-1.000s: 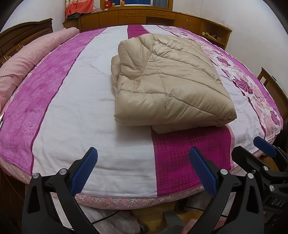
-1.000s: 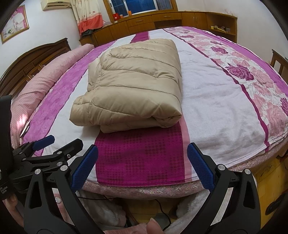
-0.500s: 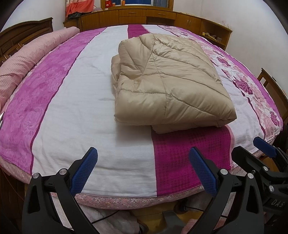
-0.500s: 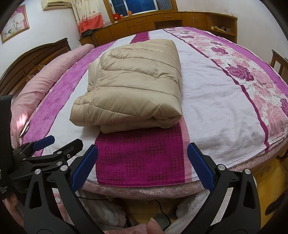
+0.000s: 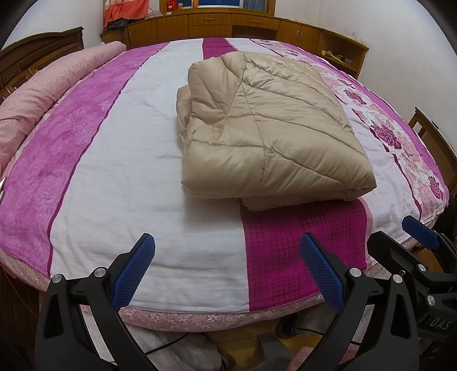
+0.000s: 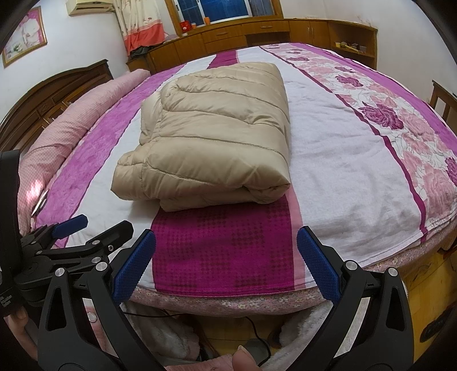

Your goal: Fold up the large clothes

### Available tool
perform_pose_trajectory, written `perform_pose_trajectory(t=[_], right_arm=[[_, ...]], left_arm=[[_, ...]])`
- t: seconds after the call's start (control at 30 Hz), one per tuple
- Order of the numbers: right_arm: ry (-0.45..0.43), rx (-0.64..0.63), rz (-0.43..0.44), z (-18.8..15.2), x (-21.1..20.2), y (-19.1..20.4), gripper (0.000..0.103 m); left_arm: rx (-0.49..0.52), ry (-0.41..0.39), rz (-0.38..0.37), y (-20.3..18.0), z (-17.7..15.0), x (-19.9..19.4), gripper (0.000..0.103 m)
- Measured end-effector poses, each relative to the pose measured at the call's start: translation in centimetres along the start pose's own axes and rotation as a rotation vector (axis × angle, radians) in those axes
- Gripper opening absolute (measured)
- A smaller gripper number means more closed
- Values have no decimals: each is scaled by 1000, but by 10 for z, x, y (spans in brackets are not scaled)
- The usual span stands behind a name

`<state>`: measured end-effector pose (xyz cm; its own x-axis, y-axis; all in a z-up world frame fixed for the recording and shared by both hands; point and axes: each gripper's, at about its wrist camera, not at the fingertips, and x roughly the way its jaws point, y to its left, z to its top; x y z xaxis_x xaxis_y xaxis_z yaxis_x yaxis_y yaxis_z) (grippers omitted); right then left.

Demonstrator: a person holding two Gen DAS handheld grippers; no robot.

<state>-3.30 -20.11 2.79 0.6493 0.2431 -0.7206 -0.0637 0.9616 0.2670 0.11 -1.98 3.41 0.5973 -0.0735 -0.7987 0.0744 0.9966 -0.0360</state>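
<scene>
Jacket: a tan quilted jacket (image 5: 265,134) lies folded into a thick rectangle in the middle of the bed, its near folded edge resting on the dark magenta stripe.
Bed: a bedspread (image 5: 120,182) striped in white, pink and magenta, with a rose border along the right edge.
Left gripper (image 5: 227,266): held over the near edge of the bed, blue fingers wide apart, holding nothing, well short of the jacket.
Right gripper (image 6: 225,265): beside the left one at the same edge, fingers wide apart, holding nothing.
Bolster: a long pink roll (image 6: 80,122) lies along the left edge by the wooden headboard (image 6: 54,91).
Far wall: wooden cabinets (image 5: 217,24).
</scene>
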Motion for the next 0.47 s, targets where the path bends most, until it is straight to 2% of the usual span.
perform_pose_trajectory(t=[0.47], right_arm=[[-3, -5, -13, 3, 2, -4, 98]], left_arm=[[3, 10, 8, 6, 1, 4, 97]])
